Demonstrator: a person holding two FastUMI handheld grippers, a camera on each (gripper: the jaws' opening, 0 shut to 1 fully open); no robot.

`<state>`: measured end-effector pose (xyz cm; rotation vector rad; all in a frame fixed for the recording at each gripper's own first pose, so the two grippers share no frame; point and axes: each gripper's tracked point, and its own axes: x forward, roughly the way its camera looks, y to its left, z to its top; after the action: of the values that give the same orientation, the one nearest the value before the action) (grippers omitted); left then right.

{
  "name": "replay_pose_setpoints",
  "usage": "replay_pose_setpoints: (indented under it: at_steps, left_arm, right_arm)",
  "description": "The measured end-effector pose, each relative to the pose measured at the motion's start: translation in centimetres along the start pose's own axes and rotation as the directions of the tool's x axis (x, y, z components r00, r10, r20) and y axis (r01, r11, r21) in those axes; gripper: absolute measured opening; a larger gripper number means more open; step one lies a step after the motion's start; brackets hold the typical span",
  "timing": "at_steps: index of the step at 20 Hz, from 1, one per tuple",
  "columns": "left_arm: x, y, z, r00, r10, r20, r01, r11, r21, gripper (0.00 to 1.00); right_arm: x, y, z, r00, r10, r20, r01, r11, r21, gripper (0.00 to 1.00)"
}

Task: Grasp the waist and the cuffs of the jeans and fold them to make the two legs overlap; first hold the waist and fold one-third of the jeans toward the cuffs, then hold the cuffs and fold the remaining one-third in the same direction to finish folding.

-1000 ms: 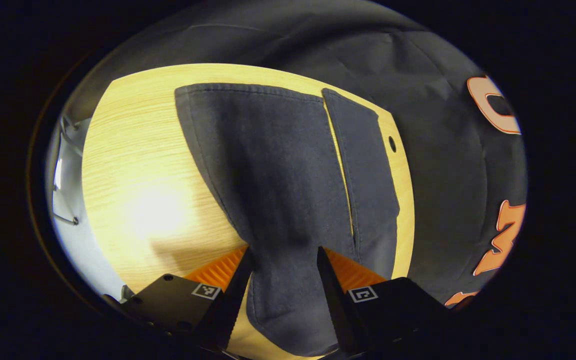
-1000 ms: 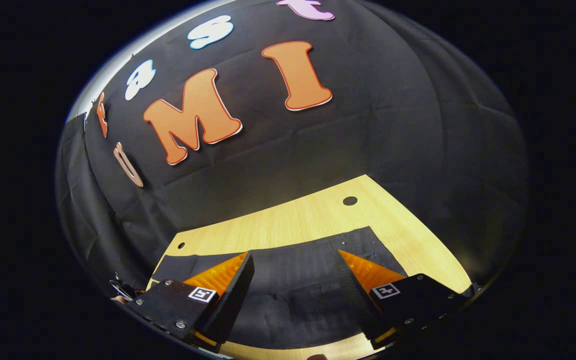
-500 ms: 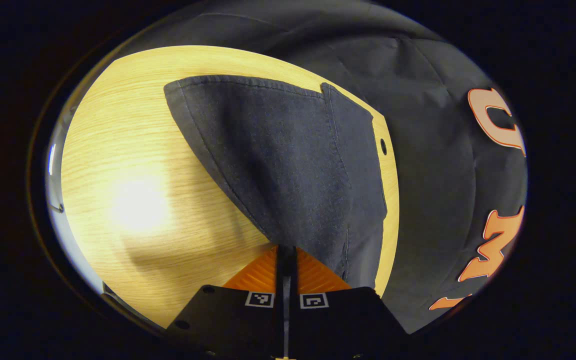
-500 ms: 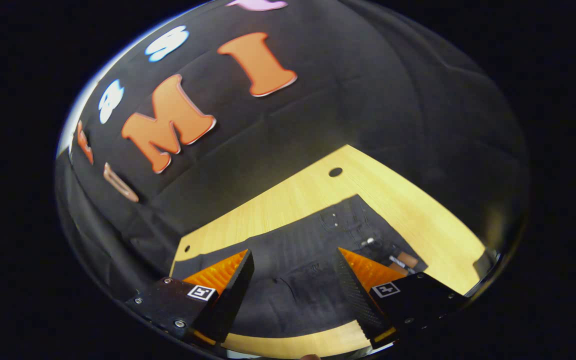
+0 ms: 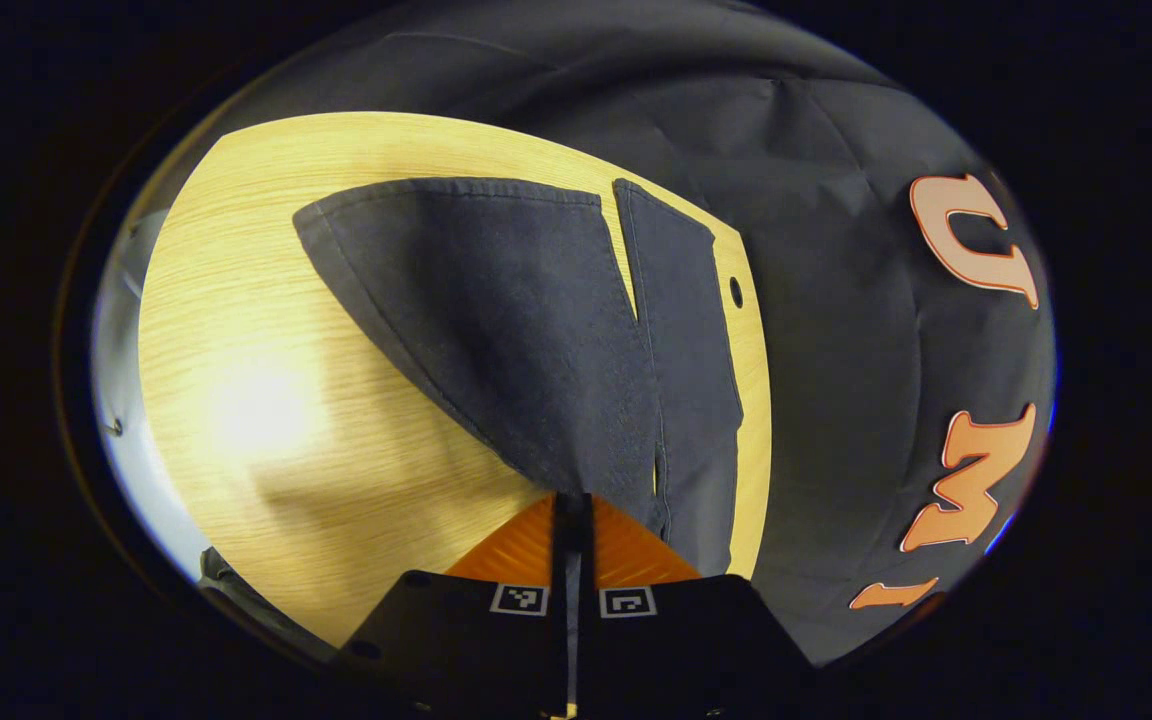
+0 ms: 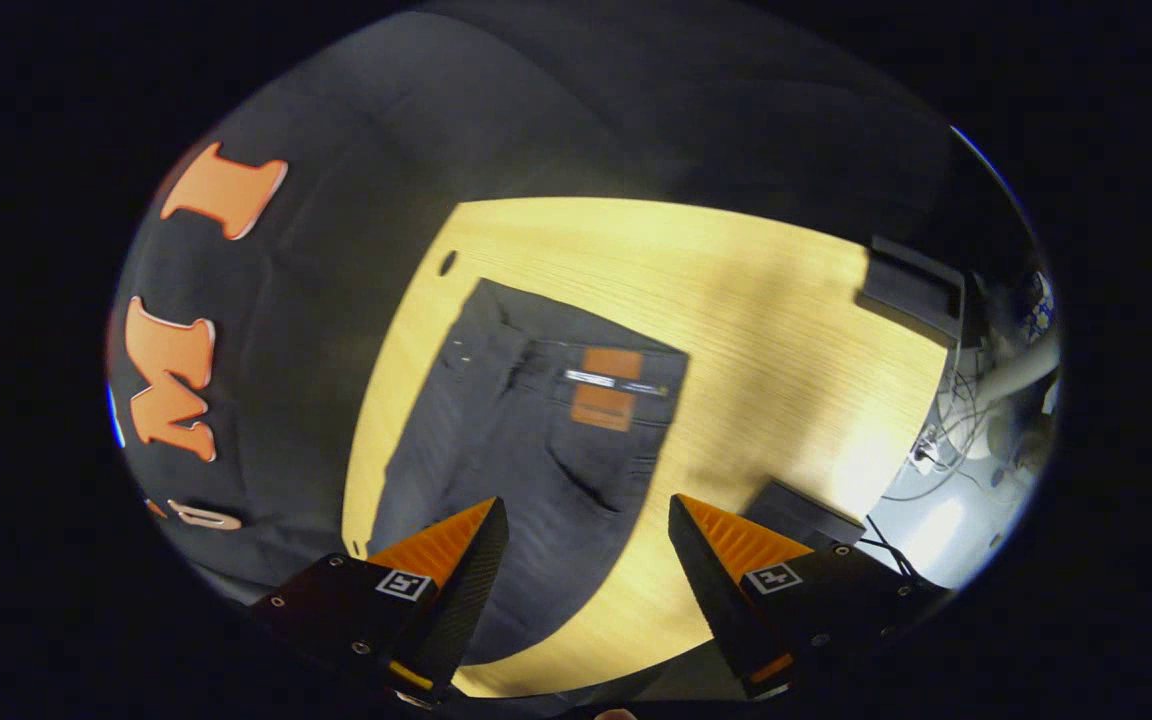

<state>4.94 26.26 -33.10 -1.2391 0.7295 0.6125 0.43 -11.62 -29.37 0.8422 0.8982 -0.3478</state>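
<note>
A: Start with the table (image 5: 236, 300). What's on it?

B: The jeans (image 5: 496, 320) lie flat on the wood. In the left gripper view both legs stretch away with the cuffs at the far end, a narrow wedge of table showing between them. In the right gripper view the waist (image 6: 576, 385) sits toward the far side, its brown patch up.

A: What's changed in the last second?

B: The left tool (image 5: 571, 515) had its jaws spread over the near leg; now they're clenched together with the cloth's edge at their tips. I can't tell for sure whether denim is caught between them. The near leg has also drifted, so the gap between the legs has shifted.

A: And the right tool (image 6: 581, 520)?

B: Released, jaws wide apart, hovering above the jeans. It has swung round from facing the wall to looking over the waist.

A: Meaning?

B: Probably the leg-over-leg fold is just starting; the waist grasp isn't made yet.
</note>
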Motion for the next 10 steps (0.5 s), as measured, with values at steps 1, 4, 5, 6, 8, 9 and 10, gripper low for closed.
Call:
replay_pose_setpoints:
  at_steps: [1,4,5,6,8,9,10]
  left_arm:
    - [-0.1,-0.2,0.1,1.000,-0.002,-0.002,0.003,1.000,0.006,0.04]
    - [-0.9,-0.6,-0.1,1.000,-0.001,-0.002,0.001,1.000,0.028,0.05]
    - [-1.1,-0.7,-0.1,1.000,0.000,-0.003,0.000,1.000,0.029,0.04]
    - [-1.3,-0.8,-0.1,1.000,0.001,-0.006,-0.001,1.000,0.030,0.04]
    - [-1.4,-1.0,-0.2,1.000,0.002,-0.010,-0.002,1.000,0.031,0.04]
    - [-1.4,-1.0,-0.2,1.000,0.002,-0.013,-0.002,0.999,0.032,0.04]
    - [-1.5,-1.0,-0.2,1.000,0.003,-0.015,-0.003,0.999,0.035,0.04]
  right_arm:
    - [0.5,0.3,-0.1,1.000,0.009,-0.011,-0.008,1.000,0.026,0.98]
    - [2.4,-0.2,-0.1,0.999,-0.012,-0.032,0.013,1.000,0.026,0.98]
    - [2.9,-0.4,-0.2,0.999,-0.029,-0.034,0.029,0.999,0.024,0.98]
    - [3.3,-0.4,-0.2,0.999,-0.032,-0.035,0.033,0.999,0.035,0.99]
    - [3.8,-0.4,0.0,0.999,-0.030,-0.034,0.032,0.997,0.066,0.98]
    - [3.9,-0.8,0.2,0.999,-0.037,-0.036,0.039,0.996,0.075,0.98]
    - [4.0,-0.8,0.3,0.999,-0.037,-0.037,0.040,0.995,0.087,0.98]
